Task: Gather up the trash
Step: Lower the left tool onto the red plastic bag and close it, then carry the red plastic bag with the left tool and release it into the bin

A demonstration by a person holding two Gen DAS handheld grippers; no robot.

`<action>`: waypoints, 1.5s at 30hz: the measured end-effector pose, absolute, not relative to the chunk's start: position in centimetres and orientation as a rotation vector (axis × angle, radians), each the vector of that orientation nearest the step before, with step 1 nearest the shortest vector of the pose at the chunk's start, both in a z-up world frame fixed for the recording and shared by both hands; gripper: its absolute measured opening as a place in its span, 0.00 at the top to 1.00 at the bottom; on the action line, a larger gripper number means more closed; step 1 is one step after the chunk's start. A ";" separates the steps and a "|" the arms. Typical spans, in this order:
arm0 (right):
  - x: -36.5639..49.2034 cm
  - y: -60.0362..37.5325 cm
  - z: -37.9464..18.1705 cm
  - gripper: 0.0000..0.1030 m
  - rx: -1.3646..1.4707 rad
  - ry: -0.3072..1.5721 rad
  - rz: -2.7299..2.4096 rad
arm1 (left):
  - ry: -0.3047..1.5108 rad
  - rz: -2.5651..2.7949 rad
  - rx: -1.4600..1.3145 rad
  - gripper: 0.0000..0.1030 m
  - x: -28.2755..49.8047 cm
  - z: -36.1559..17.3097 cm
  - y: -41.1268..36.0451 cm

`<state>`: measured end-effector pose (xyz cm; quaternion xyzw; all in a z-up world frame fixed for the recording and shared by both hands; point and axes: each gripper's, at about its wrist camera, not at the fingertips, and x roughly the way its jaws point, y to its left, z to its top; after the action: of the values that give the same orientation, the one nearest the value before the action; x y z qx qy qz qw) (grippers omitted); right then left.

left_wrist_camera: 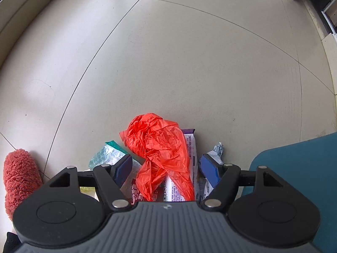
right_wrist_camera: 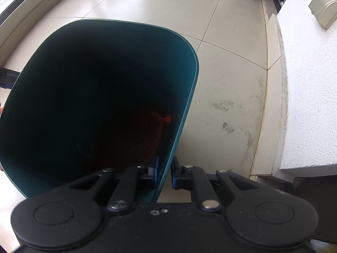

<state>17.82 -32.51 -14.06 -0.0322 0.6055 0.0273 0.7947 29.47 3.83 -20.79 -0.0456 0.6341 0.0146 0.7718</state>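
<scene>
The right gripper pinches the teal bin's rim, red mesh bag inside at 5 o'clock; left gripper fingers gape over the orange bag

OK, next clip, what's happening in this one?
A person is gathering trash off a tiled floor with two handheld grippers. The right gripper is clamped on the wall of a teal bin, with something red and net-like lying inside it. The left gripper is open over a pile of wrappers, its fingers either side of a crumpled red plastic bag.
</scene>
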 end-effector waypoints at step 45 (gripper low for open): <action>17.8 -31.1 -13.2 0.93 -0.096 1.288 0.014 | 1.222 0.129 0.014 0.92 23.7 -8.8 3.7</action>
<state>17.76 -31.13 -13.20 -0.0446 0.6001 0.0067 0.7986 23.66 3.67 -8.83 0.0065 0.5732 0.0604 0.8172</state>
